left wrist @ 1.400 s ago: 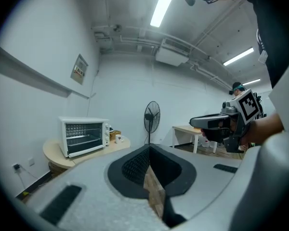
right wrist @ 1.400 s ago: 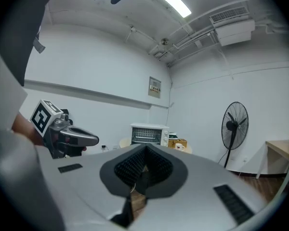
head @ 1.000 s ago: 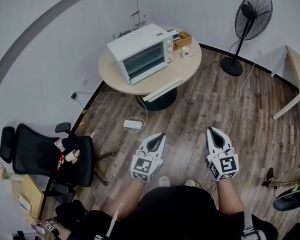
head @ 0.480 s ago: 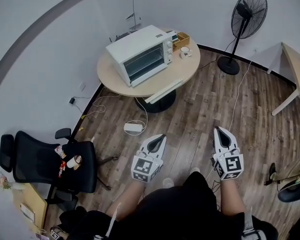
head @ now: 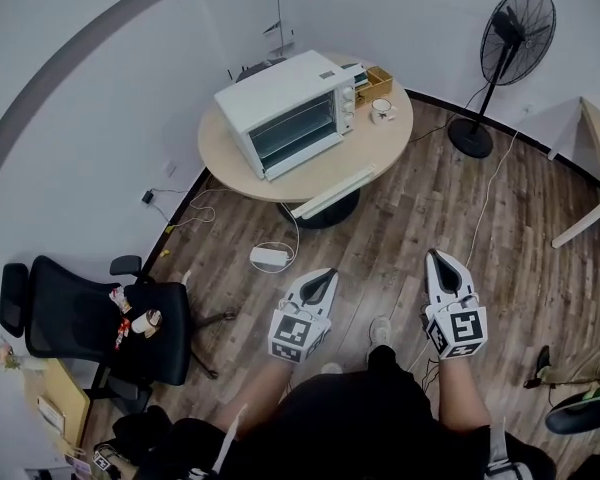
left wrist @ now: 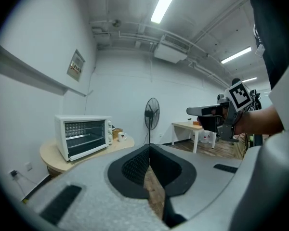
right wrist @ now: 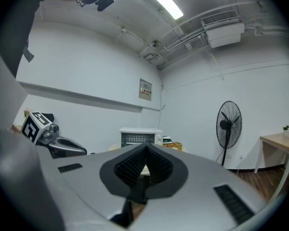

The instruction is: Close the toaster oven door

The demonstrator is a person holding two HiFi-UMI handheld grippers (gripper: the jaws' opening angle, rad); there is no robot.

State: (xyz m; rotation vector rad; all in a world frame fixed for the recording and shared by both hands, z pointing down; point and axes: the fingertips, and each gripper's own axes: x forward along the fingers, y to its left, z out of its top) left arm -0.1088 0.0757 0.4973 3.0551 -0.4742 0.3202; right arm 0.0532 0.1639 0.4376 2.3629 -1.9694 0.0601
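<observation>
A white toaster oven [head: 285, 103] stands on a round wooden table [head: 380, 143] across the room, its dark front with racks facing me. Whether its door is open or closed I cannot tell. It also shows in the left gripper view as the oven [left wrist: 84, 136], and small in the right gripper view as the oven [right wrist: 139, 137]. My left gripper [head: 327, 275] and right gripper [head: 436, 255] hang low over the wood floor, far from the table. Both are shut with nothing between the jaws. The left gripper [left wrist: 149, 147] and right gripper [right wrist: 144, 146] point towards the oven.
A standing fan [head: 515, 38] is at the back right, with a cable running across the floor. A black office chair [head: 90, 323] stands at the left. A white power strip [head: 270, 256] lies on the floor before the table. A wooden box [head: 375, 80] and a cup [head: 383, 108] sit beside the oven.
The person has shifted a little, and one foot now shows between the grippers. The right gripper drifted slightly right. Both grippers stay shut and low.
</observation>
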